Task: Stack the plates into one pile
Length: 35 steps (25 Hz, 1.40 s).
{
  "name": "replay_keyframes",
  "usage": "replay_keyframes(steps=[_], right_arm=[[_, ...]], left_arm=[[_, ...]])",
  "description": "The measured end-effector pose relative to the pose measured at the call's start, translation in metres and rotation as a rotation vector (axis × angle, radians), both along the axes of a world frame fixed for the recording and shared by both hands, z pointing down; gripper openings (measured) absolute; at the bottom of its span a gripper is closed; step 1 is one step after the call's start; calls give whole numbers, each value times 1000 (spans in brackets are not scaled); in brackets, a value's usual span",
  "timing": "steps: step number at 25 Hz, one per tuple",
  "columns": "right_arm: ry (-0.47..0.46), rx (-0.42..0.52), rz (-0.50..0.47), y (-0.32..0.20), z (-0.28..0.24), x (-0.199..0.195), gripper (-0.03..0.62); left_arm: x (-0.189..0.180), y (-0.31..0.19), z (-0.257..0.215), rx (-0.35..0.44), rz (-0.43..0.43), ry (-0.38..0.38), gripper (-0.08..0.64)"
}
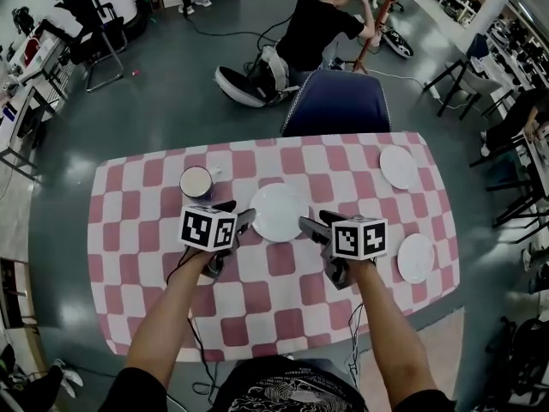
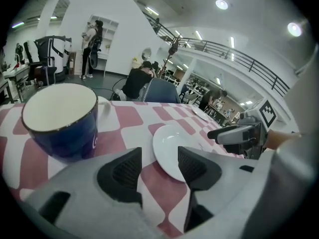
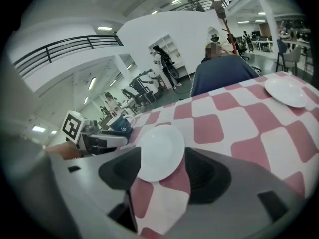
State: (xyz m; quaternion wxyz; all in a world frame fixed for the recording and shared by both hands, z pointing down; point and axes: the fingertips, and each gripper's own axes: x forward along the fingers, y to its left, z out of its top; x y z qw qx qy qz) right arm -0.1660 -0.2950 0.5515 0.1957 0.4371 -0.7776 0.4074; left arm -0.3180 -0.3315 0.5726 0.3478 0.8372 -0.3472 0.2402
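head view: high overhead, steeply down, whole counter (image 1: pixel 137 256) | left gripper view: low, near, facing forward-right | right gripper view: low, near, facing forward-left | shared: centre plate (image 1: pixel 279 211)

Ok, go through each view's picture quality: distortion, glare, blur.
Head view: sharp, evenly lit, table edges bowed by the wide lens. Left gripper view: fisheye, dark corners, mug looms large, ceiling lamps flare. Right gripper view: same fisheye vignette, centre plate crisp.

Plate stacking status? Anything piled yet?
Done: nothing, the three plates lie apart: centre plate, far plate, near-right plate. In hand: nothing; left gripper and right gripper are open, flanking the centre plate. Left: the whole pile.
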Motion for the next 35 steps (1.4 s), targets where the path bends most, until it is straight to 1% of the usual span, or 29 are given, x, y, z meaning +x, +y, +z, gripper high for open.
replay_keyframes(steps=[8, 13, 18, 21, 23, 24, 25, 28, 29, 30, 32, 35], right_arm=[[-30, -93, 26, -9, 33, 2, 279], [-88, -153, 60, -11, 42, -4, 275], [-91, -155, 98, -13, 44, -2, 232], [-105, -160, 115, -14, 44, -1, 227], [-115, -165, 122, -14, 45, -2, 220], [-120, -170, 123, -13, 46, -4, 194], [-124, -177, 123, -13, 47, -5, 189], [-132, -189, 147, -12, 50, -3, 145], [-134, -193, 161, -12, 51, -2, 137], [-131, -199, 176, -11, 53, 0, 122], [-122, -209, 201, -9, 55, 4, 62], [-154, -200, 242, -6, 48, 10, 49]], left_arm=[[9, -1, 24, -80, 44, -16, 242], [12, -3, 28, -104, 52, -19, 238], [13, -5, 28, -103, 37, -41, 218], [23, -1, 28, -122, 48, -18, 207], [27, -1, 29, -112, 51, -33, 202], [26, -2, 30, -101, 49, -47, 182], [25, -3, 31, -96, 45, -56, 168], [24, -5, 32, -93, 30, -69, 142], [23, -6, 33, -89, 23, -84, 103], [22, -6, 33, -83, 18, -99, 99], [22, -7, 32, -71, 11, -113, 94], [25, -8, 25, -42, 11, -115, 81]])
